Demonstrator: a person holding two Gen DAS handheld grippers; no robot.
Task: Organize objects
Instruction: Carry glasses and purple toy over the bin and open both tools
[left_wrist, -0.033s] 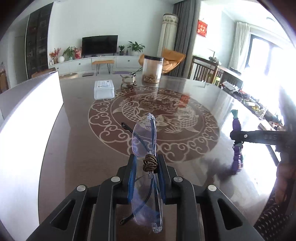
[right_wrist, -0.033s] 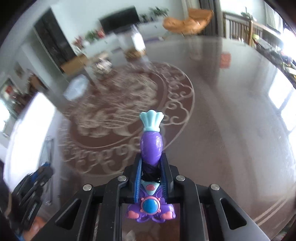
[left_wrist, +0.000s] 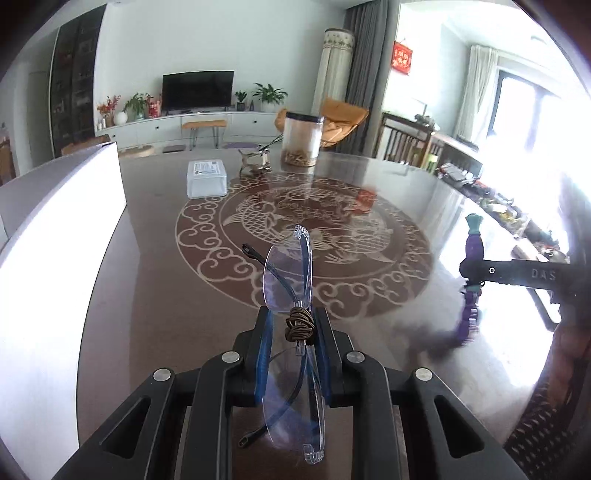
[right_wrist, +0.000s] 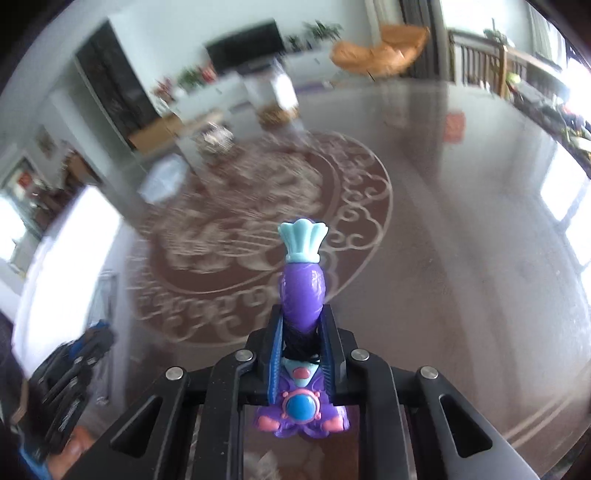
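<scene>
left tool (left_wrist: 291, 338): clamped on glasses (left_wrist: 290, 280) at the cord-wrapped bridge, held edge-up above desk (left_wrist: 155, 280)
right tool (right_wrist: 301, 347): clamped on purple toy (right_wrist: 301, 291), fan end forward, above desk
white box (left_wrist: 55, 258): left edge, close
clear box (left_wrist: 206, 178): far, left of centre
jar (left_wrist: 301, 138): far end, small holder (left_wrist: 255, 162) beside
between tools: bare patterned desk
</scene>
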